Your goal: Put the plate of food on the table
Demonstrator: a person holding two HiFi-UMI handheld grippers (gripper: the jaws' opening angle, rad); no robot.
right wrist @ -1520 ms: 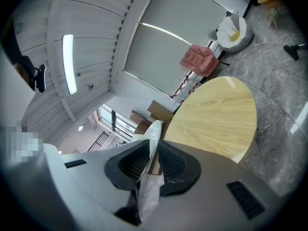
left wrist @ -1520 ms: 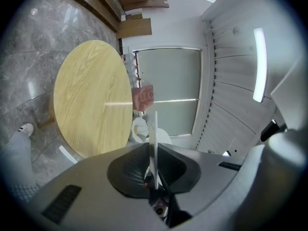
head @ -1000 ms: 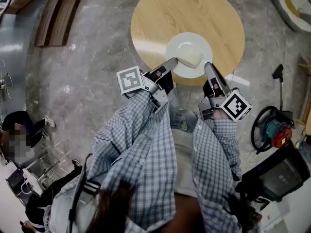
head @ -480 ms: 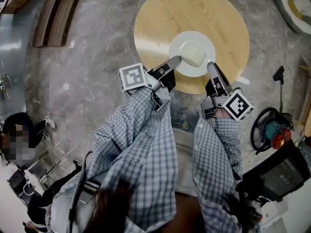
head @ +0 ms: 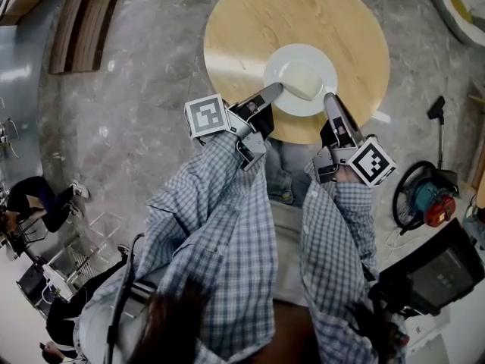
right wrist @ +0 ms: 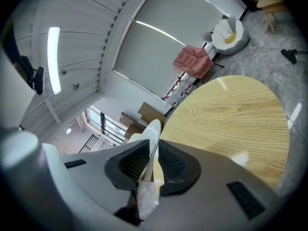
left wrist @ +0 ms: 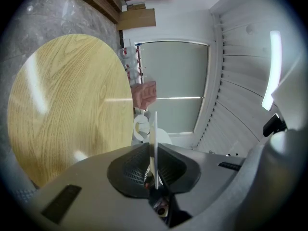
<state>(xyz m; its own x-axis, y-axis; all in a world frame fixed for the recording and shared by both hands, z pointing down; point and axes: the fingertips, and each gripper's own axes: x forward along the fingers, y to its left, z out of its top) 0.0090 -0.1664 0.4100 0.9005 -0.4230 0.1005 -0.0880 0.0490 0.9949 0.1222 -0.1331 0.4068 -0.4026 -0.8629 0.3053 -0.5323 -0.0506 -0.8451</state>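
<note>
Task thing: round white plate (head: 321, 61) carrying a pale lump of food (head: 303, 80), sitting over the near part of the round light-wood table (head: 303, 14).
Left gripper (head: 274, 91): I have its jaws pinching the plate's near-left rim; its own view shows the rim edge-on between the black ribbed pads (left wrist: 129, 163).
Right gripper (head: 329, 101): jaws pinching the near-right rim, with the rim wedged between the pads in its own view.
Done: plate is carried to the table and is inside the tabletop outline.
Left: as I judge it, lower it the last bit, get it resting flat, then spread both pairs of jaws and pull back. I can't tell from any view whether the underside touches the wood yet.
Head view only: shows the whole plate, the food on it, both grippers at once, my checked sleeves (head: 227, 218), and the grey stone floor (head: 136, 127) around the table.
Gripper views only: show the actual pinch on the rim. They also show bare wood to the far side of the plate, the room wall and a pink armchair (right wrist: 192, 61). The food is not clear in either.
Risk: uneven release could tip the plate.
</note>
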